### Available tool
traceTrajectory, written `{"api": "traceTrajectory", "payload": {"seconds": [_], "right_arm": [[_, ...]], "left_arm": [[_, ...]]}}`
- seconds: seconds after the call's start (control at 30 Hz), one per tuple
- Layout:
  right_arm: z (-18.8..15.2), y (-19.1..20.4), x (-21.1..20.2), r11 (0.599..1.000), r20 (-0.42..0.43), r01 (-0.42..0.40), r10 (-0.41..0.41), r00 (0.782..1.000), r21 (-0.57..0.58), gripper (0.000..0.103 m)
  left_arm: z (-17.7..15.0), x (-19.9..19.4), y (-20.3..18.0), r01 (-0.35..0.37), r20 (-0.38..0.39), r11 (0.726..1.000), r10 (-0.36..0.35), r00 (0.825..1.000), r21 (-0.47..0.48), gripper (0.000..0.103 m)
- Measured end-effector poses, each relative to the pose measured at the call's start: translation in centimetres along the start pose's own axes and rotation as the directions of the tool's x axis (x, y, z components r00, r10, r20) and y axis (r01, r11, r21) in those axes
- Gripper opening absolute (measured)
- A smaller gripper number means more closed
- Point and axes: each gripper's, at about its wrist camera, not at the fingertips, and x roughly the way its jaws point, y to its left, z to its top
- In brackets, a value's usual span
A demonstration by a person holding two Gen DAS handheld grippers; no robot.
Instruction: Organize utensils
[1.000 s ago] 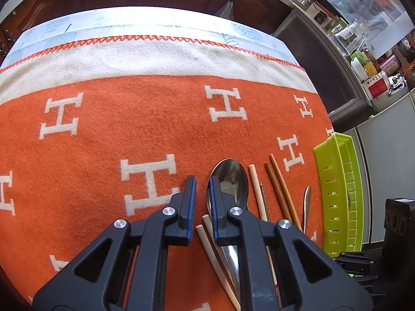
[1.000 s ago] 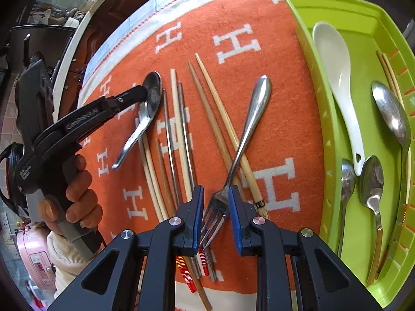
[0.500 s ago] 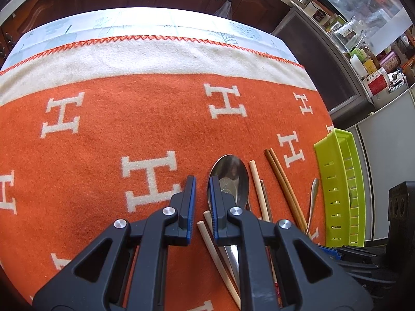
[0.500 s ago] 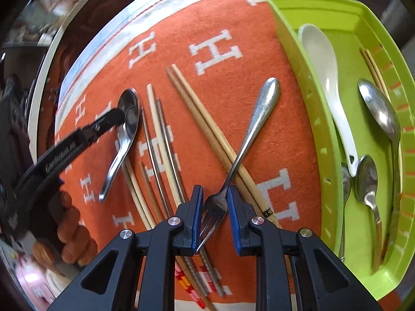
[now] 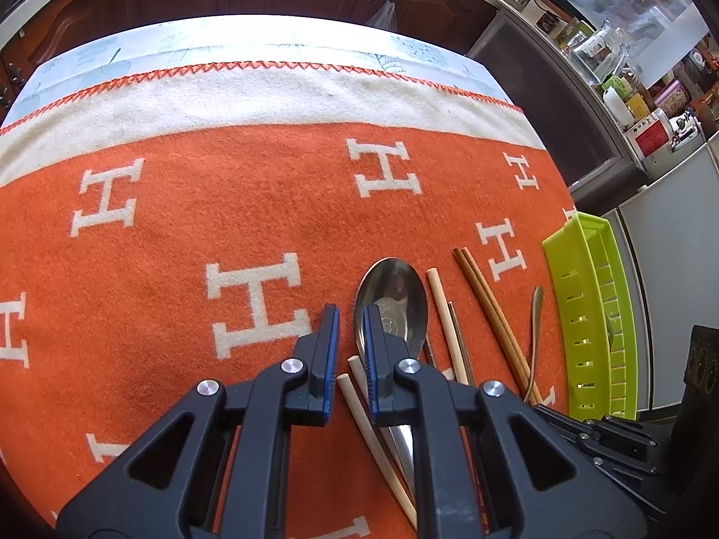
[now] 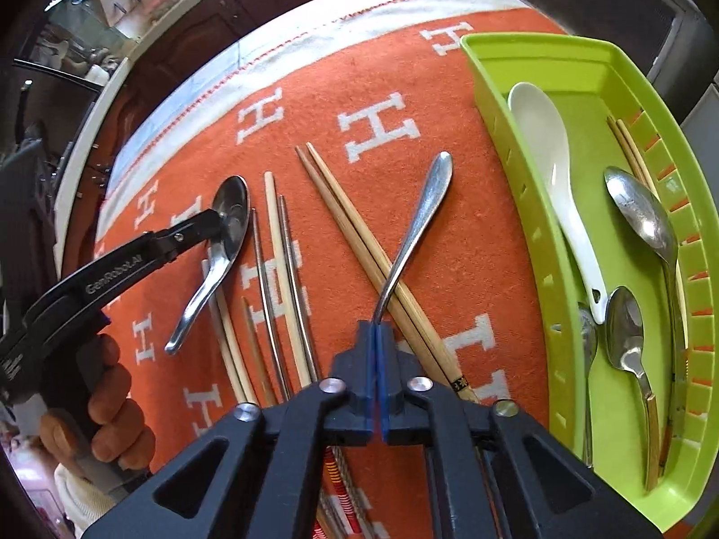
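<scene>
From the right wrist view, the right gripper [image 6: 376, 337] has its two fingers pressed together on the head of a metal fork [image 6: 415, 224], whose handle runs away up the orange blanket [image 6: 404, 67] and crosses a pair of brown chopsticks [image 6: 359, 247]. The tines are hidden between the pads. That same view looks down into the green tray [image 6: 530, 206] at the right, where a white spoon [image 6: 552, 179] and several metal spoons [image 6: 642, 215] lie; the left wrist view catches only the tray's slotted outer wall [image 5: 570, 314]. The left wrist view shows the left gripper [image 5: 349, 328] with its fingers nearly together and a narrow gap showing blanket between them, just left of a large steel spoon [image 5: 395, 287]. I can't quite tell whether the right finger touches the bowl. Only the right wrist view shows the hand [image 6: 99, 408] around that gripper's grip.
</scene>
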Motion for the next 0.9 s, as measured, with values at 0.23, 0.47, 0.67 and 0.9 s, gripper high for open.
{"api": "traceTrajectory", "payload": {"seconds": [0.23, 0.47, 0.67, 0.9], "right_arm": [[-1.0, -1.4, 0.5, 0.998, -0.041, -0.054, 0.053, 0.998, -0.043, 0.000], [-1.4, -2.2, 0.8, 0.991, -0.081, -0.137, 0.136, 0.987, -0.004, 0.000], [0.0, -4.2, -0.5, 0.984, -0.039, -0.157, 0.161, 0.986, 0.084, 0.012], [2.4, -4.2, -0.5, 0.980, -0.026, -0.106, 0.112, 0.993, 0.170, 0.018]], "left_arm": [[0.0, 0.2, -0.1, 0.007, 0.013, 1.000, -0.008, 1.000, 0.014, 0.008], [0.0, 0.5, -1.3, -0.004, 0.036, 0.996, 0.001, 0.999, 0.085, 0.014], [-0.7, 0.5, -1.9, -0.001, 0.046, 0.996, -0.003, 0.999, 0.093, 0.001], [-1.6, -0.6, -1.3, 0.032, 0.066, 0.999, -0.034, 0.997, 0.044, 0.000]]}}
